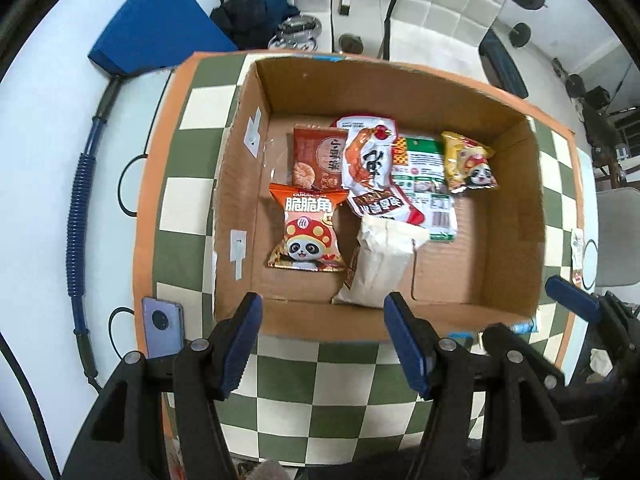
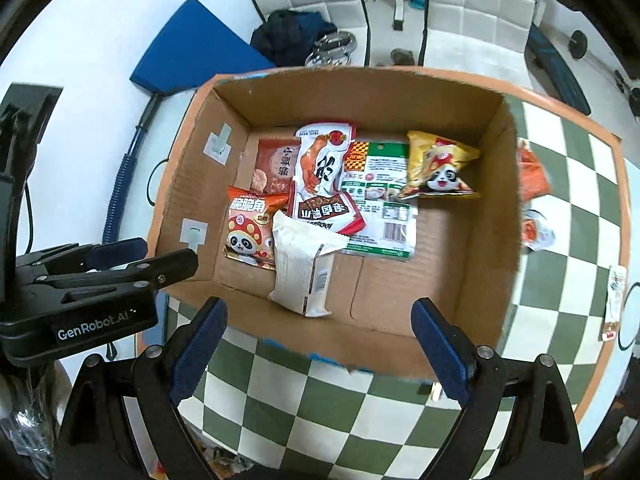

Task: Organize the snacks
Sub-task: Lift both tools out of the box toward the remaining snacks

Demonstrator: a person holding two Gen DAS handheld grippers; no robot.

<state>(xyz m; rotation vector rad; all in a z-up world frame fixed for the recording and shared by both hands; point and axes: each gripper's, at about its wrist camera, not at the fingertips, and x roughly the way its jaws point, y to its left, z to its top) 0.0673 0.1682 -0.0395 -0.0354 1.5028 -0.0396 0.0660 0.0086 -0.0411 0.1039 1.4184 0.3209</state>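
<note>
Both claws hung above the near rim of the cardboard box (image 1: 400, 92). The left claw (image 1: 322, 344) stood part open and empty; the right claw (image 2: 320, 344) stood wide, empty. In the box, a white packet (image 2: 300, 268) lay nearest, then a red panda bag (image 1: 306, 232), shrimp pouch (image 1: 370, 164), green packet (image 1: 426, 184) and yellow panda bag (image 1: 468, 162). Two packets (image 2: 534, 200) lay on the checkered table (image 2: 580, 208) outside.
</note>
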